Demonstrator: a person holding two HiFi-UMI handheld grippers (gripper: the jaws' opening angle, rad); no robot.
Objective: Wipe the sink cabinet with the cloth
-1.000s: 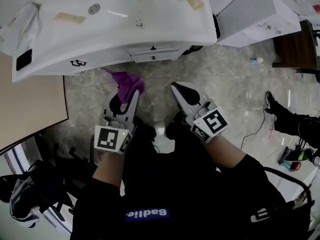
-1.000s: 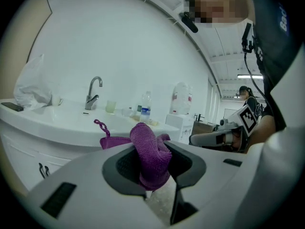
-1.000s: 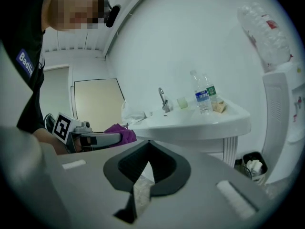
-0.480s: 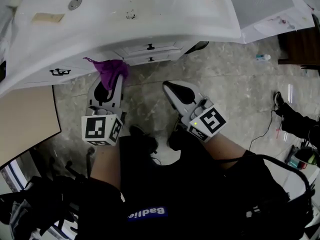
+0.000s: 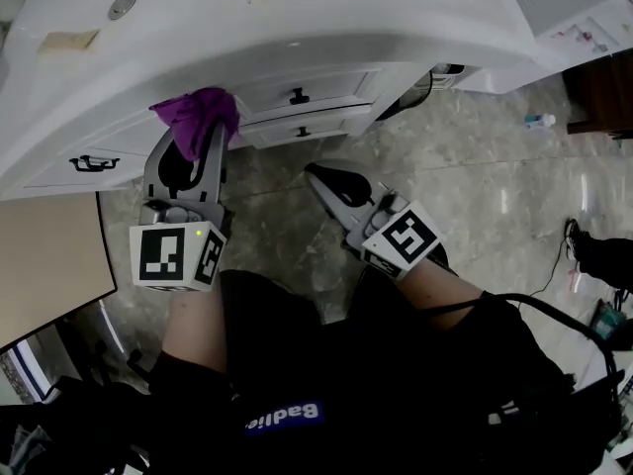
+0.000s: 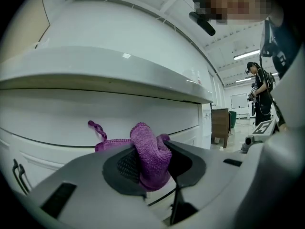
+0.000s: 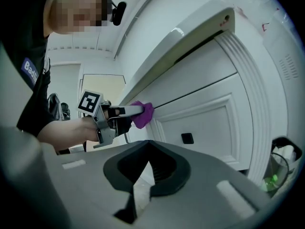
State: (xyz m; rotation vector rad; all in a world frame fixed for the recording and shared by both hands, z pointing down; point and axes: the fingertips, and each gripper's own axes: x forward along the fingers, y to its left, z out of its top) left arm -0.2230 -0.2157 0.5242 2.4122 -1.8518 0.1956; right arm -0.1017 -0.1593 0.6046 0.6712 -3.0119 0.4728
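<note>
Since a second ago my left gripper has risen to the sink cabinet — jaws clamped on the purple cloth, which sits against the cabinet front, left of its drawer handles. My right gripper hangs below the cabinet — jaws together, empty.

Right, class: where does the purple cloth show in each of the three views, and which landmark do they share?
Head view: purple cloth upper left, at the left gripper tip, against the cabinet front.
Left gripper view: purple cloth lower centre, pinched between the jaws.
Right gripper view: purple cloth left of centre, against the cabinet front.
Shared landmark: the white countertop lip overhanging the cloth.
</note>
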